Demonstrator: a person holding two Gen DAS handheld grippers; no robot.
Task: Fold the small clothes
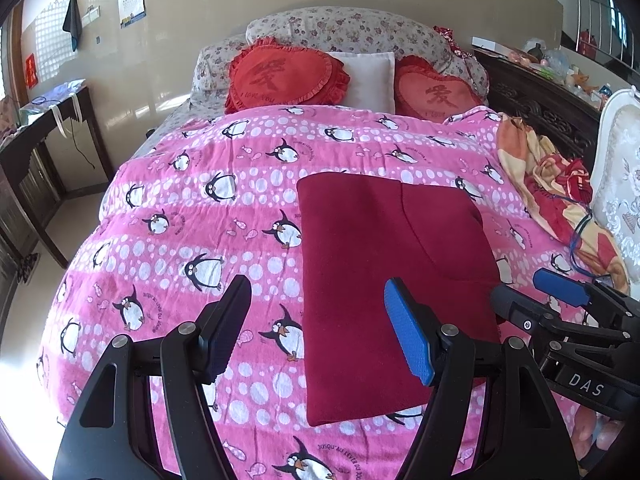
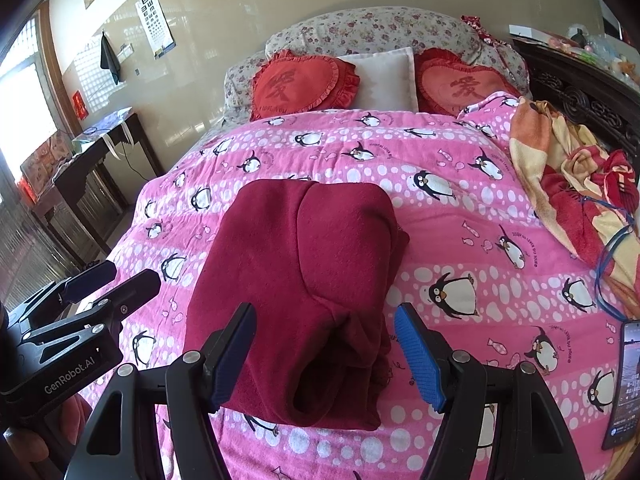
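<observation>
A dark red fleece garment [image 1: 392, 272] lies folded into a rough rectangle on the pink penguin blanket [image 1: 192, 216]. My left gripper [image 1: 320, 332] hovers open above its near left edge, one finger over the blanket and the other over the cloth, holding nothing. My right gripper [image 1: 536, 300] shows at the garment's right side. In the right wrist view the garment [image 2: 304, 264] has a sleeve opening at its near end, and my right gripper [image 2: 326, 344] stands open above that end, its pads clear of the cloth. My left gripper [image 2: 114, 280] hangs open at the left.
Two red heart cushions [image 1: 280, 74] and a white pillow [image 1: 368, 76] sit at the head of the bed. A crumpled orange and red blanket [image 2: 572, 184] and a phone [image 2: 626, 380] lie at the right. A dark wooden desk [image 1: 44, 148] stands left, a white chair [image 1: 620, 168] right.
</observation>
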